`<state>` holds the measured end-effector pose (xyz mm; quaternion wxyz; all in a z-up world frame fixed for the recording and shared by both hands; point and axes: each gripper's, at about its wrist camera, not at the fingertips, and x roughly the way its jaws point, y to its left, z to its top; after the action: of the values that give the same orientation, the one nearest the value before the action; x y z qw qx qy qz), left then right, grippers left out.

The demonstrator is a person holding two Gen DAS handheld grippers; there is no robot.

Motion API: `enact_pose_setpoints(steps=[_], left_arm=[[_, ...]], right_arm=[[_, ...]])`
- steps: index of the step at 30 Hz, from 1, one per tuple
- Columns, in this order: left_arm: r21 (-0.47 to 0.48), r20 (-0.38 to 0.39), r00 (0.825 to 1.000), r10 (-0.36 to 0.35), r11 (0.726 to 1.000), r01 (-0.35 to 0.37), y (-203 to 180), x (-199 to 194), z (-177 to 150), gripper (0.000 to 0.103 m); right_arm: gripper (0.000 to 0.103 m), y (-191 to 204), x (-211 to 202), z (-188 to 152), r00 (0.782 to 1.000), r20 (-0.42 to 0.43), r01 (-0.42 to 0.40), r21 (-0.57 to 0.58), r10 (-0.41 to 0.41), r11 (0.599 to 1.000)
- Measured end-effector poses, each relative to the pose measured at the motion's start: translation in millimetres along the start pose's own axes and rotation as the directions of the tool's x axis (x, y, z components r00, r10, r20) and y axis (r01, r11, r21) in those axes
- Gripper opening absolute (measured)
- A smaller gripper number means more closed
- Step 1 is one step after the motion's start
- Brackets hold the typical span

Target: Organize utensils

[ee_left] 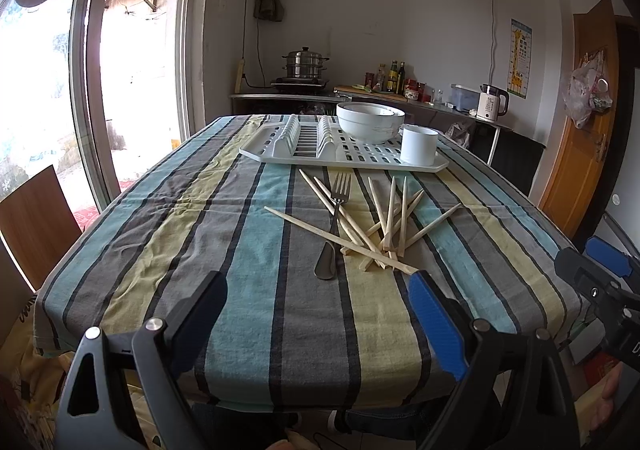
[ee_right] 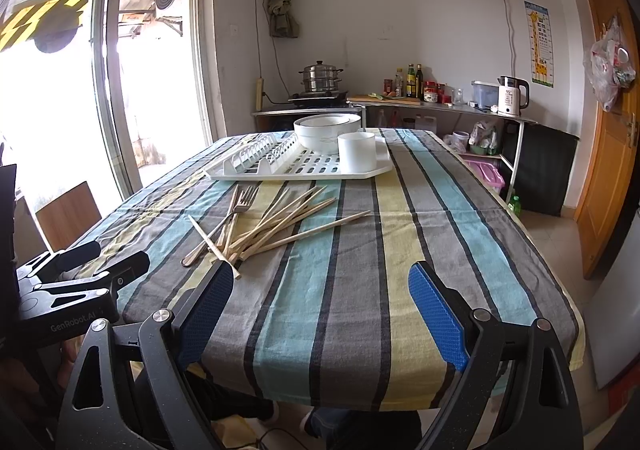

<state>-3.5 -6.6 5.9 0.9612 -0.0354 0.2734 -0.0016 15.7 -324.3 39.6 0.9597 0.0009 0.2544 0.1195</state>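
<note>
Your left tongs (ee_left: 316, 314) hang spread wide over the near edge of the table (ee_left: 224, 234), with nothing between their fingers. Your right tongs (ee_right: 320, 314) are spread wide as well and grip nothing, held above the striped cloth at the table's near side. The fork (ee_left: 334, 226) lies on the cloth ahead of your left tongs, tines pointing away toward the white drying rack (ee_left: 280, 155). A loose, crossed pile of wooden chopsticks (ee_left: 384, 226) lies just beside the fork, and some sticks touch or overlap its handle. The rack sits farther back on the table and carries stacked white bowls (ee_left: 370, 121) and a white cup (ee_left: 419, 145) at its right end. Both tongs are apart from the utensils.
</note>
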Motion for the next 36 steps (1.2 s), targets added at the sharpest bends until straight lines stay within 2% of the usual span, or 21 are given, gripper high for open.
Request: enact_pose_setpoints(steps=[25,36], left_arm=[[0.022,-0.014,1.0,0.001,1.0,-0.001,-1.3,6.8,0.2,0.094],[0.01,-0.089,0.996,-0.008,1.0,0.009,2.1,30.1,5.2,0.094]], right_arm=[[0.09,1.4,0.3,1.2,1.0,-0.002,-0.003,0.002,0.003,1.0],[0.09,-4.2,14.3,5.7,1.0,-0.02,-0.007,0.023,0.007,1.0]])
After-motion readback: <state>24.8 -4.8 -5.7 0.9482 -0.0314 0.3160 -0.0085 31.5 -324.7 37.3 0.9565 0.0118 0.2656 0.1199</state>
